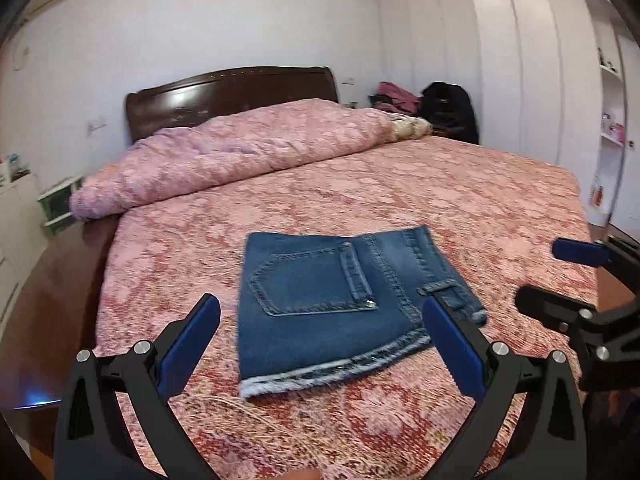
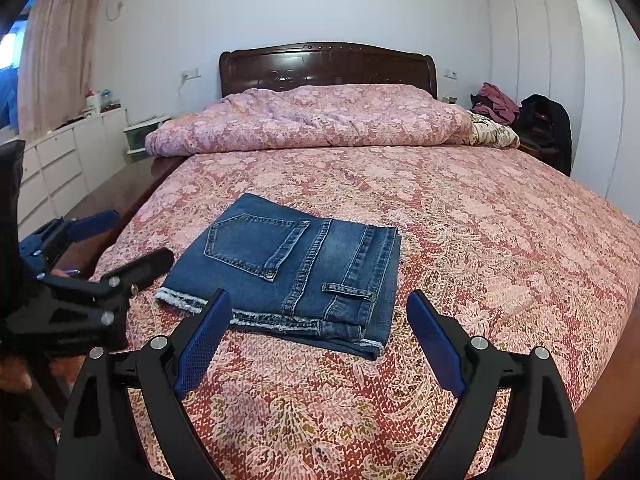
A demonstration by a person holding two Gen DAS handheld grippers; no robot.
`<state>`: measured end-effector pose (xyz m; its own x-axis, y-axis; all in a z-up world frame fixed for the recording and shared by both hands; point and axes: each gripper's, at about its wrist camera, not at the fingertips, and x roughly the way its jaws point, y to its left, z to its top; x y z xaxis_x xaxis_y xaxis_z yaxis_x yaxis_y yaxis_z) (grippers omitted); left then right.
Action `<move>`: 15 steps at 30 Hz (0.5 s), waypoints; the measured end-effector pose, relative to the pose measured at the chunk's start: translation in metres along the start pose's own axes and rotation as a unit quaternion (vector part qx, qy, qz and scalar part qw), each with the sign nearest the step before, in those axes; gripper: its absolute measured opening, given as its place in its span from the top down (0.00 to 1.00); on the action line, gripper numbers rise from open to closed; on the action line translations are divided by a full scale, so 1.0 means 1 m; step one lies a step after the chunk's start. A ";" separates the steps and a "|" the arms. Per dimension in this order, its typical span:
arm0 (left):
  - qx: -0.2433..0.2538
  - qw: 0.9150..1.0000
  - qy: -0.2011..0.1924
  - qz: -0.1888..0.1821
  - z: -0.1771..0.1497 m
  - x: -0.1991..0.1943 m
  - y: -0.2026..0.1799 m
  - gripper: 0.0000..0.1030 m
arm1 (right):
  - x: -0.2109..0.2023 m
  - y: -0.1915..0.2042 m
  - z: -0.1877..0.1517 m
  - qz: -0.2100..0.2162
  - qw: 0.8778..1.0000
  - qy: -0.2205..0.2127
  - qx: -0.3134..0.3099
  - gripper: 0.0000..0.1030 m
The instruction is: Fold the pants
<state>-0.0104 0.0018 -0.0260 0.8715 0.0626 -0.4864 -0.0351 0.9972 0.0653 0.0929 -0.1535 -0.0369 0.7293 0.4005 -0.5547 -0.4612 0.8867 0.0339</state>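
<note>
Pants [image 1: 344, 304] are seen lying as a compact folded denim packet on the near half of the bed [image 1: 500, 200], back pocket uppermost, frayed hem edge towards the near side and the waistband end towards the right. The packet's longer side is judged to run left to right across the bed, roughly square to both cameras. Both tools are held above the bedspread, short of the denim and touching nothing. The left hand-held gripper [image 1: 320, 344] is spread wide with nothing between its blue pads; the packet lies straight ahead of it, the frayed hem being the nearest edge. The right hand-held gripper [image 2: 320, 336] is likewise released and empty, with the thick waistband corner of the pants [image 2: 296, 268] directly in front of it. In the right wrist view the left tool is seen at the left edge, level with the packet's left hem corner. Each tool is thus judged to be about equally near to its own end of the denim. The fold is judged to be essentially complete, so any coming move would turn only on that near hem edge, should a last tuck or smoothing be wanted
</note>
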 end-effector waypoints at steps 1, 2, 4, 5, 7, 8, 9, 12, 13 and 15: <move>0.000 1.000 0.004 -0.006 -0.001 0.000 0.000 0.02 | 0.000 0.001 0.000 -0.001 1.000 0.001 -0.002 0.14; -0.002 1.000 0.005 -0.010 -0.001 0.000 0.000 0.02 | 0.000 0.001 0.000 -0.001 1.000 0.001 -0.002 0.14; -0.004 1.000 0.000 -0.006 -0.002 -0.002 0.000 0.02 | 0.001 0.000 0.000 -0.001 1.000 0.002 -0.001 0.14; -0.006 1.000 -0.003 -0.005 -0.002 -0.002 0.001 0.02 | 0.001 0.000 0.000 -0.002 1.000 0.002 -0.001 0.14; -0.010 1.000 -0.002 0.000 -0.002 -0.001 0.002 0.02 | 0.001 0.000 0.000 -0.001 1.000 0.003 0.001 0.14; -0.010 1.000 -0.005 -0.008 -0.003 -0.001 0.003 0.02 | 0.001 0.000 0.001 -0.002 1.000 0.002 0.002 0.14; -0.007 0.999 -0.007 -0.033 -0.004 0.000 0.004 0.02 | 0.001 0.000 0.000 -0.003 1.000 0.000 0.001 0.14; -0.043 0.993 -0.009 -0.112 -0.006 0.005 0.015 0.02 | -0.001 -0.001 0.001 -0.003 1.000 -0.002 0.005 0.14; -0.050 0.993 -0.010 -0.106 -0.006 0.006 0.016 0.02 | -0.001 -0.001 0.001 -0.004 1.000 -0.003 0.005 0.15; -0.020 0.995 -0.015 -0.100 -0.006 0.006 0.013 0.02 | -0.002 -0.003 0.001 -0.005 1.000 -0.006 0.009 0.14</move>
<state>-0.0085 0.0157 -0.0328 0.8773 -0.1382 -0.4596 0.1217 0.9904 -0.0654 0.0934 -0.1565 -0.0349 0.7399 0.3945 -0.5449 -0.4448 0.8946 0.0436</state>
